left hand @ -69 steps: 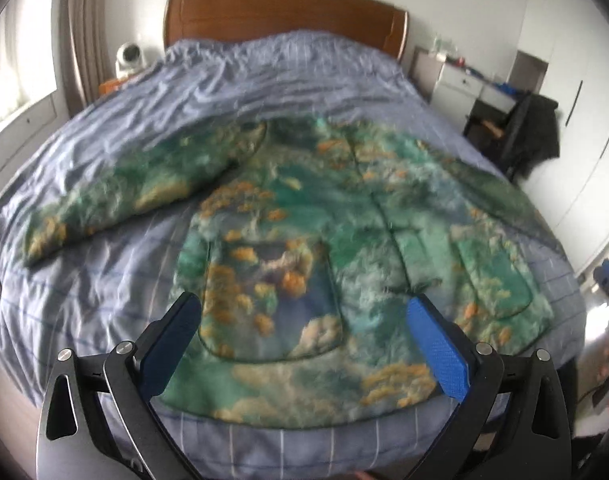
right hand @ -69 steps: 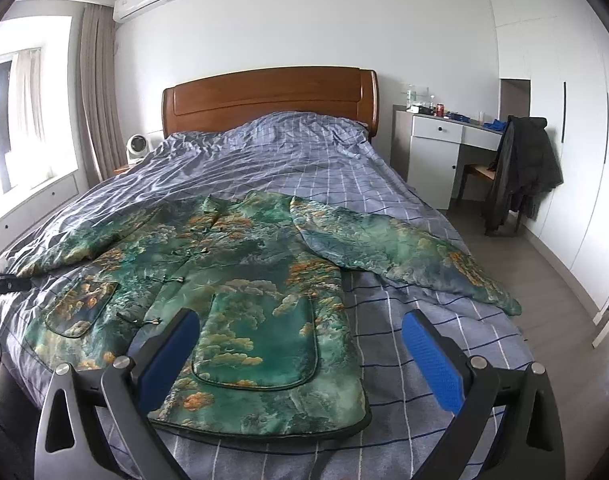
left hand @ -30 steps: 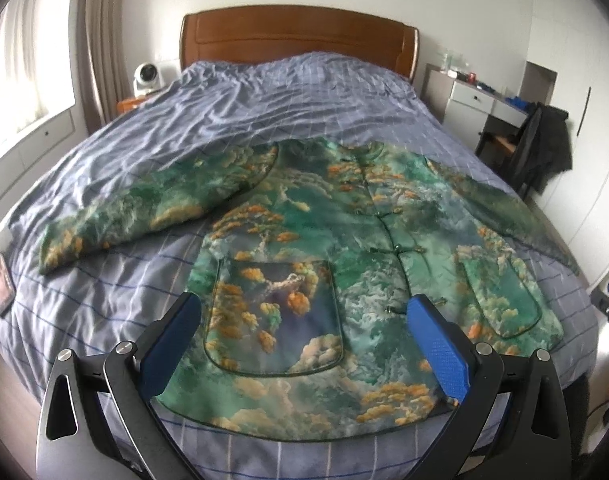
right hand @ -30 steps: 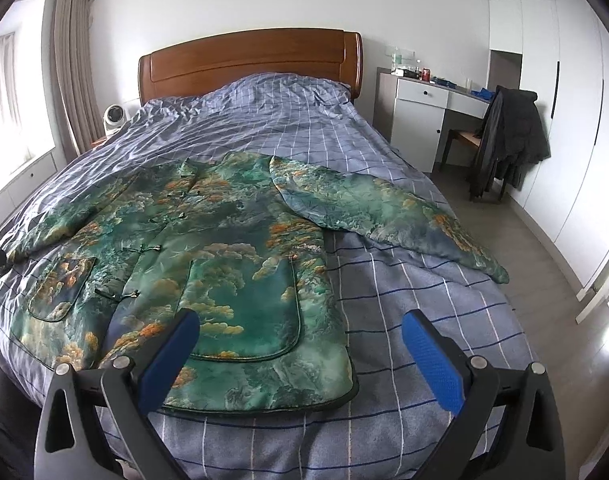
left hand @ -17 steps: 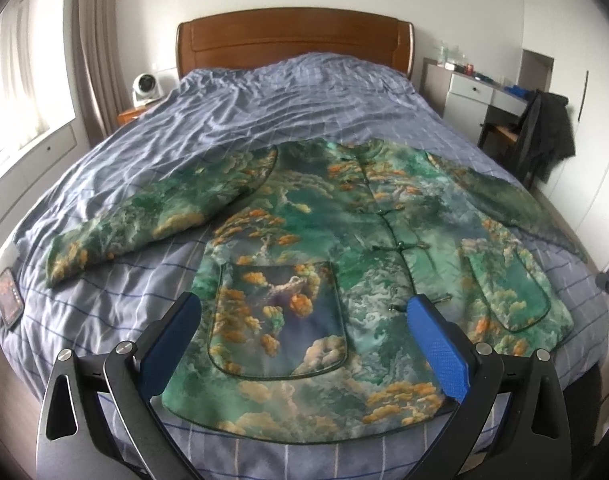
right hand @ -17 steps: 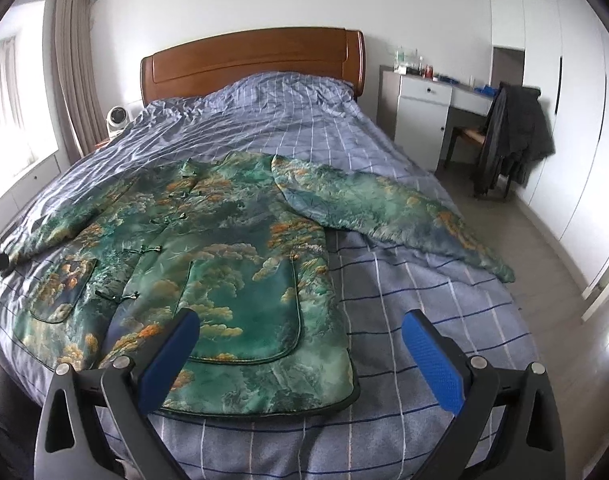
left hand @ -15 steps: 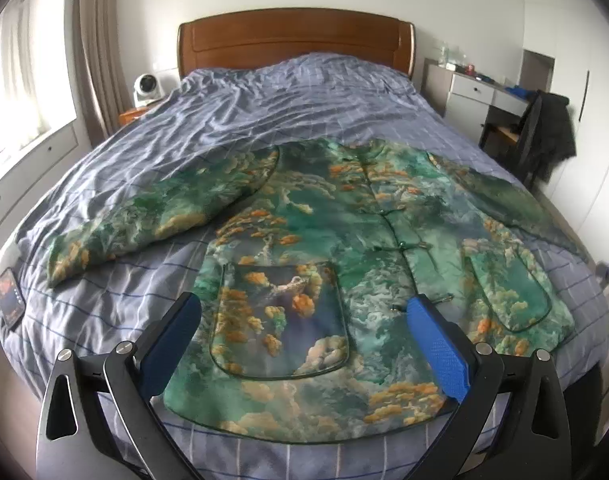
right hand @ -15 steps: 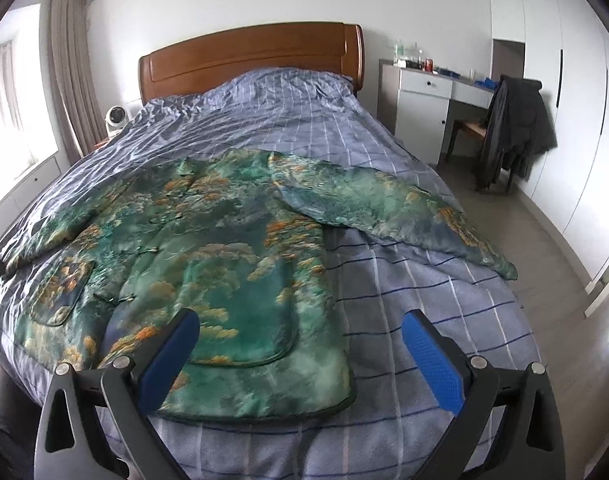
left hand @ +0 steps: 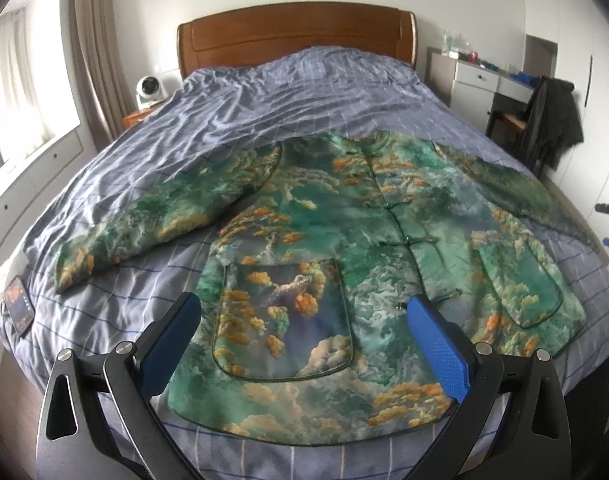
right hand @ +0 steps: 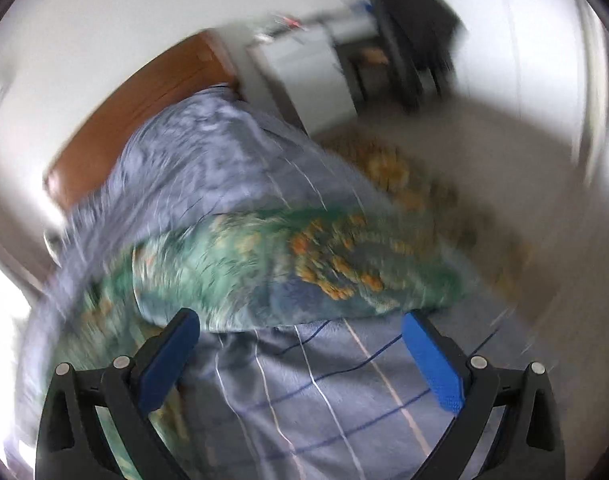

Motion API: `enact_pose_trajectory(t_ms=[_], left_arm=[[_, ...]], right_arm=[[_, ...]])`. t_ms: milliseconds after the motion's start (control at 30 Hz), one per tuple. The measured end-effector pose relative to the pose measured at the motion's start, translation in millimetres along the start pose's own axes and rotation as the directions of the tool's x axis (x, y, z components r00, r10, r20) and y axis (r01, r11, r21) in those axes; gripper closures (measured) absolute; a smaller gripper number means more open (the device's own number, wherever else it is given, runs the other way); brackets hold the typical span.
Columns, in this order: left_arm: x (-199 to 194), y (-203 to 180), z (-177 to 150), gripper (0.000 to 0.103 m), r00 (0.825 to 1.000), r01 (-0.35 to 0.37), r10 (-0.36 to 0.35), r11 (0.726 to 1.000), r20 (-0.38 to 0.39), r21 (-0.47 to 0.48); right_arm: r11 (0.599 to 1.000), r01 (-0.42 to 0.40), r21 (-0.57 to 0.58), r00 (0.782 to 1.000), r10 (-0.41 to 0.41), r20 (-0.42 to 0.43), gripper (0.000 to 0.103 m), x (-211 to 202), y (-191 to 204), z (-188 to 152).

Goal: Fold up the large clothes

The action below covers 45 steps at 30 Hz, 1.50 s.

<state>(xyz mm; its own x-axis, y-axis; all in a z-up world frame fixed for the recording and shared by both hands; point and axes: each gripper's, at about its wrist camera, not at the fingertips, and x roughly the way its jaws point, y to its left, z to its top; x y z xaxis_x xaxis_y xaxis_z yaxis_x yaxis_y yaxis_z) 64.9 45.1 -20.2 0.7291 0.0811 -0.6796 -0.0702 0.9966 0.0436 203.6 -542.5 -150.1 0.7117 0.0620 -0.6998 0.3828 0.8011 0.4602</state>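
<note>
The green jacket (left hand: 344,264) lies flat in the frame centre on the bed (left hand: 264,112). Left claw (left hand: 304,344) and right claw (right hand: 300,344) are both wide open, holding nothing.

Sheeny printed cloth jacket (left hand: 344,248) on a matt checked cotton bedspread (left hand: 240,120); glossy wooden headboard (left hand: 296,36).

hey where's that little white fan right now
In the left wrist view, the small round white fan sits upper left on a wooden nightstand, between the beige curtain and the brown wooden headboard.
</note>
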Motion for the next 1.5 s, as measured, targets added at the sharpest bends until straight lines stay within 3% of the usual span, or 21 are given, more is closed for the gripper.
enact_pose_trajectory(t_ms=[133,233,333,367,400,467,567,667,767,833,933,1033,1267,1333,1400,1467,1500], left_arm=[[4,0,0,0.001,1.000,-0.009,0.009,1.000,-0.019,0.004],[5,-1,0,0.001,1.000,-0.014,0.014,1.000,-0.028,0.005],[7,-1,-1,0.001,0.999,-0.022,0.022,1.000,-0.038,0.009],[8,-2,-2,0.001,0.999,-0.029,0.029,0.999,-0.045,0.014],[8,-2,-3,0.001,0.998,-0.035,0.035,0.999,-0.048,0.018],[8,1,-5,0.001,0.997,-0.052,0.053,0.998,-0.047,0.022],[12,8,-6,0.001,0.996,-0.067,0.067,0.998,-0.057,-0.001],[21,16,-7,0.001,0.995,-0.060,0.056,0.997,-0.084,-0.047],[23,16,-7,0.001,0.996,-0.046,0.040,0.997,-0.083,-0.066],[21,13,-8,0.001,0.997,-0.038,0.033,0.997,-0.075,-0.060],[20,9,-12,0.001,0.997,-0.032,0.029,0.999,-0.077,-0.040],[18,8,-17,0.001,0.996,-0.032,0.030,0.999,-0.078,-0.031],[14,15,-27,0.001,0.996,-0.042,0.038,0.998,-0.086,-0.042],[15,16,-29,0.001,0.995,-0.045,0.041,0.998,-0.093,-0.045],[17,16,-31,0.001,0.995,-0.044,0.039,0.998,-0.096,-0.049],[18,15,-32,0.001,0.995,-0.041,0.036,0.998,-0.097,-0.053],[19,14,-33,0.001,0.995,-0.038,0.033,0.998,-0.098,-0.053]], right_arm=[[0.957,-0.056,0.286,0.995,0.075,-0.058,0.006,45,-47,-2],[0.897,-0.051,0.439,0.998,0.067,-0.020,0.014,67,-72,-4],[0.877,-0.025,0.480,1.000,0.016,0.024,0.043,80,-79,2],[0.875,0.013,0.484,0.999,-0.027,0.021,0.078,83,-81,5],[0.878,0.051,0.477,0.998,-0.066,0.016,0.089,84,-80,6],[0.904,0.065,0.422,0.993,-0.100,0.061,0.093,73,-65,14],[0.984,0.061,0.165,0.975,-0.094,0.201,0.093,34,-3,25],[0.986,0.050,-0.161,0.950,0.002,0.311,0.094,-12,83,16],[0.913,0.033,-0.406,0.935,0.116,0.335,0.094,-45,156,-15],[0.828,0.013,-0.561,0.928,0.198,0.314,0.094,-59,205,-48],[0.689,0.008,-0.725,0.931,0.259,0.258,0.094,-57,262,-103],[0.579,-0.016,-0.815,0.948,0.268,0.172,0.094,-30,300,-151],[0.442,-0.070,-0.894,0.989,0.149,-0.003,0.089,22,310,-250],[0.423,-0.087,-0.902,0.993,0.104,-0.046,0.079,28,305,-267],[0.418,-0.111,-0.901,0.993,0.078,-0.086,0.052,29,302,-276],[0.407,-0.121,-0.906,0.992,0.076,-0.099,0.040,21,292,-285],[0.400,-0.121,-0.909,0.992,0.079,-0.097,0.040,16,291,-290]])
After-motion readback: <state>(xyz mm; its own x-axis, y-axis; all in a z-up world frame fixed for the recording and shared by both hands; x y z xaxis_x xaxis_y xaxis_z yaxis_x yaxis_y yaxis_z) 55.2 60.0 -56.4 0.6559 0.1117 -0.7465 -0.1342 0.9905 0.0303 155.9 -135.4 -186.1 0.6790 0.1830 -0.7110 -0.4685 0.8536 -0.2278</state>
